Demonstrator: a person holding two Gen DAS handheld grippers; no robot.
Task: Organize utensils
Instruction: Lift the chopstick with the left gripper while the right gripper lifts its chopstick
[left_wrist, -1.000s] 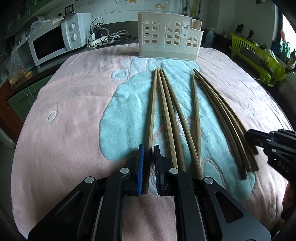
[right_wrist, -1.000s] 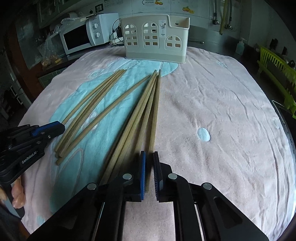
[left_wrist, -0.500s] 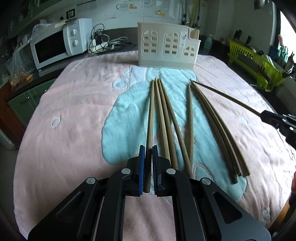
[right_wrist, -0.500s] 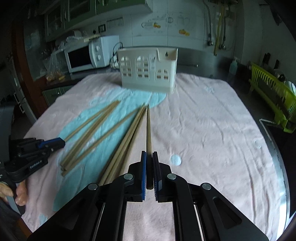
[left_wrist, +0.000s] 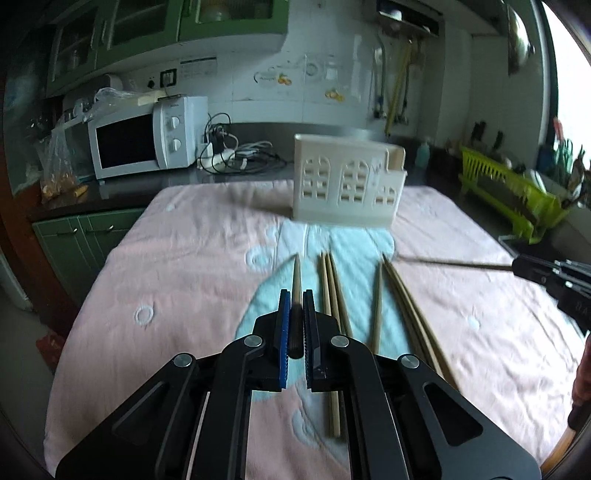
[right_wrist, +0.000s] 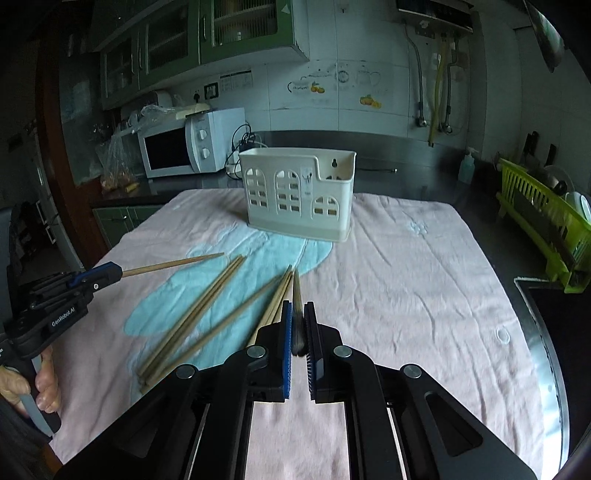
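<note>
Since the earlier frames both held chopsticks have come up off the towel, and both cameras now look level across the kitchen rather than down. The left gripper (left_wrist: 295, 325) is clenched on one chopstick (left_wrist: 296, 275) near its thick end, the tapered tip pointing ahead toward the utensil holder (left_wrist: 345, 184); seen from the right wrist, the same stick (right_wrist: 173, 263) juts out of that gripper (right_wrist: 110, 274) above the cloth, tip aimed toward the holder (right_wrist: 297, 192). The right gripper (right_wrist: 298, 332) is likewise clamped on a second chopstick (right_wrist: 296, 291), which runs forward between the blue pads; from the left wrist this stick (left_wrist: 454, 263) extends leftward from the right gripper (left_wrist: 532, 271), blurred by motion. The remaining chopsticks (left_wrist: 332, 291) lie loose on the blue patch of the pink towel (left_wrist: 192, 280) covering the worktop, in two rough bundles, between the grippers and the holder. The cream holder stands upright at the far edge of the towel, well apart from both held sticks. Behind it, a white microwave (right_wrist: 192, 146) sits to the left with a tangle of cables beside it, and a green dish rack (right_wrist: 543, 221) stands on the right.
</note>
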